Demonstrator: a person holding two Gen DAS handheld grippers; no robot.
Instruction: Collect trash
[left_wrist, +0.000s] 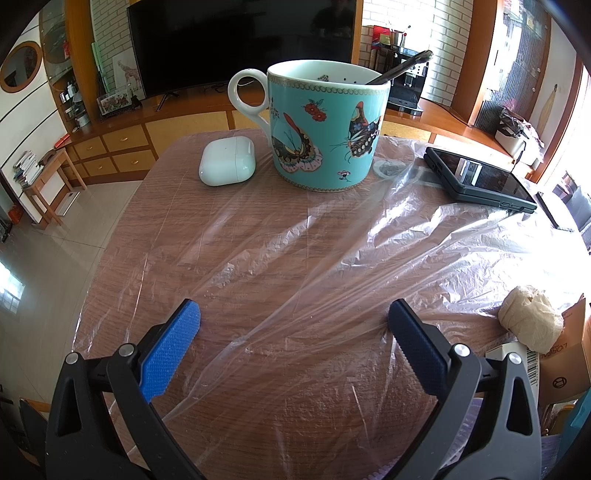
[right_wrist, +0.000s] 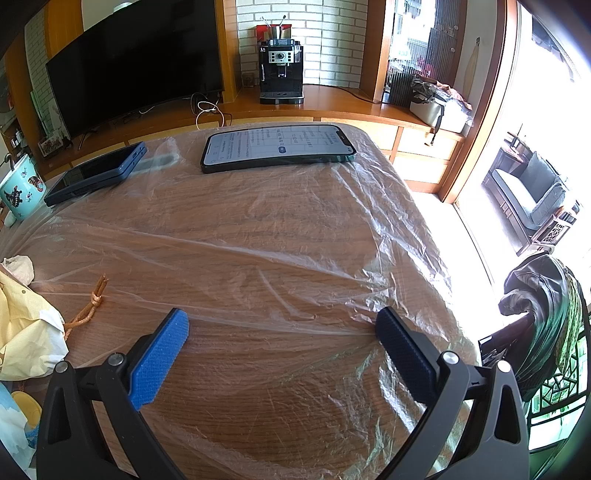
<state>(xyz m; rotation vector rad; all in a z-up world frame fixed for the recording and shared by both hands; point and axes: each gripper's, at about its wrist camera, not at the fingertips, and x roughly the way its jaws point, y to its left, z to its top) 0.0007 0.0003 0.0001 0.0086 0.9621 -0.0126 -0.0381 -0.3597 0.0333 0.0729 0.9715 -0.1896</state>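
— What lay on the tabletop (left_wrist: 122, 236)?

— A plastic sheet (left_wrist: 332, 258) was spread over it. On the sheet, at the far side, stood a mug (left_wrist: 325, 129) with a spoon (left_wrist: 400, 70) in it. An earbud case (left_wrist: 227, 160) lay just left of the mug, a folded phone (left_wrist: 480, 177) to its right.

— And further right?

— A second phone (right_wrist: 277, 147) lay flat near the far edge, right of the folded one. A crumpled tissue (left_wrist: 530, 323) sat at the near edge, with a knotted cord (right_wrist: 86, 310) close by.

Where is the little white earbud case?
In the left wrist view, the earbud case lies on the table's far left, just left of the butterfly mug.
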